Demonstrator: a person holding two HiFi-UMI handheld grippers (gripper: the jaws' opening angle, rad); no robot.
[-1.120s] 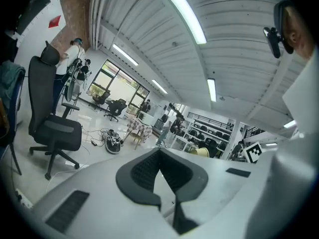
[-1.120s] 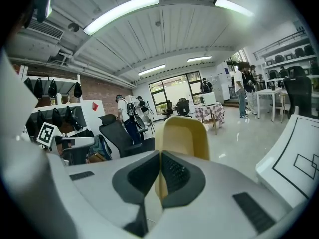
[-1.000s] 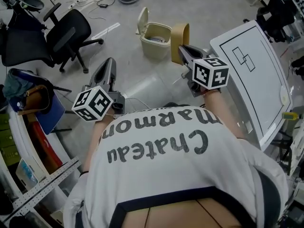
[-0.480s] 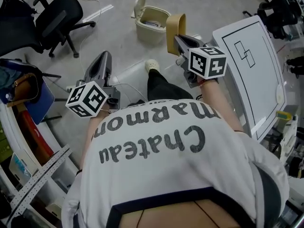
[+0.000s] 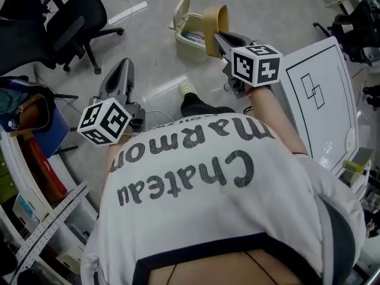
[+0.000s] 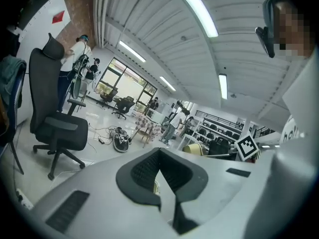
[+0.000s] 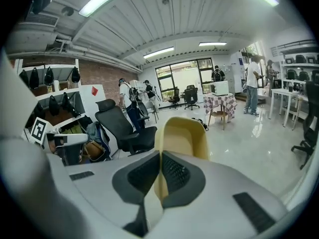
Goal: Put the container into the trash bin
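Note:
A tan container (image 5: 214, 21) stands on edge in my right gripper (image 5: 217, 39), whose jaws are shut on its rim. In the right gripper view the container (image 7: 182, 142) rises just past the closed jaws of the right gripper (image 7: 160, 176). A cream trash bin (image 5: 189, 43) with its lid flipped open stands on the floor, right behind and left of the container in the head view. My left gripper (image 5: 116, 82) hangs lower left, over the floor, jaws shut with nothing between them; the left gripper (image 6: 159, 176) view shows the pads meeting.
A white table (image 5: 320, 100) with black outlines stands at the right. A black office chair (image 5: 71, 25) is at the upper left, with a blue bin and bags (image 5: 29, 117) at the left edge. The person's shoe (image 5: 187, 89) shows on the grey floor.
The right gripper with the container has moved up the view toward the trash bin, which now sits directly behind it. The person has stepped forward; the left gripper kept its pose.

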